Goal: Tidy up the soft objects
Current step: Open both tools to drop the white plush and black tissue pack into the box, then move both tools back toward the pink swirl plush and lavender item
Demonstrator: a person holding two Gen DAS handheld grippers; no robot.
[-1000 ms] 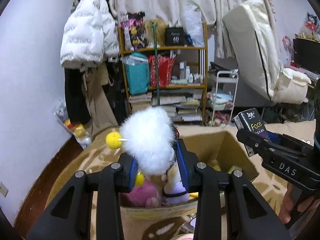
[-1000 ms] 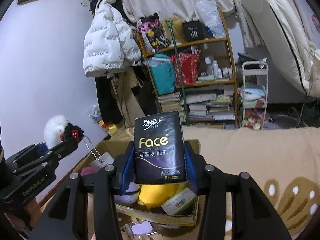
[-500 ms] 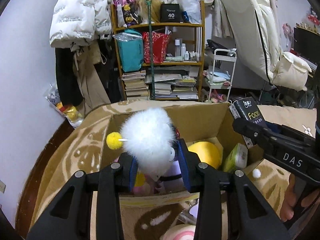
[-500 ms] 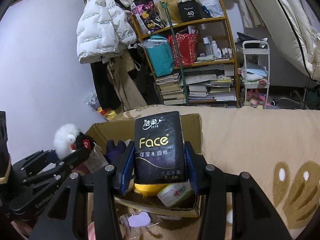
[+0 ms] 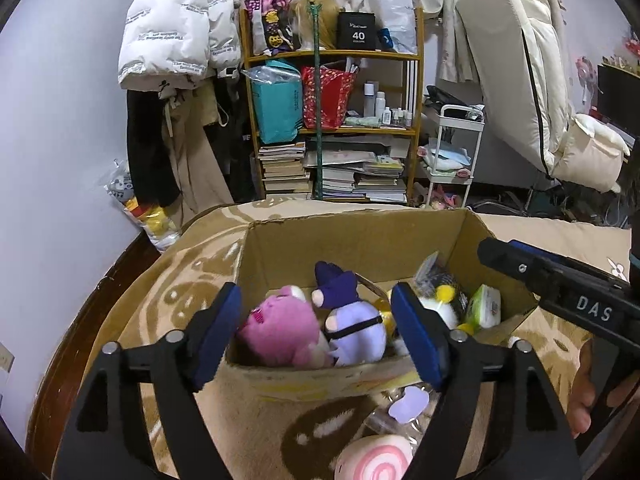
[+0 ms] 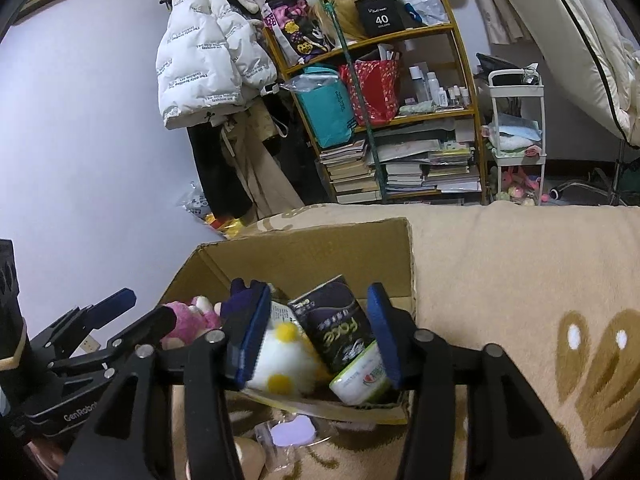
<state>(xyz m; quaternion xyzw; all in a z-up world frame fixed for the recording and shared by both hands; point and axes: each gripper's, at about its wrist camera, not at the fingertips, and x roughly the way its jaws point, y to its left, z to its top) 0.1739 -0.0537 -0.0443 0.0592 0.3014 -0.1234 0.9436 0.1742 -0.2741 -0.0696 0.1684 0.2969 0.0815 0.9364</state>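
A cardboard box (image 5: 360,240) stands open on the beige patterned blanket. In it lie a pink plush (image 5: 280,330), a purple plush (image 5: 352,324), a white fluffy toy with yellow pom-poms (image 6: 280,356), a black "Face" tissue pack (image 6: 334,330) and a green-white wipes pack (image 6: 360,380). My left gripper (image 5: 316,336) is open and empty over the box's near left side. My right gripper (image 6: 316,340) is open and empty over the box's near right side, just above the tissue pack and fluffy toy. The right gripper also shows in the left wrist view (image 5: 560,288).
A pink-swirl plush (image 5: 374,456) and a clear packet with a lilac piece (image 5: 406,404) lie on the blanket in front of the box. Behind are a cluttered wooden shelf (image 5: 332,120), a white trolley (image 5: 452,152), hanging coats (image 5: 176,32) and a leaning mattress (image 5: 520,80).
Both grippers opened over the box. The white fluffy toy left the left gripper and the black tissue pack left the right gripper; both now lie in the box.
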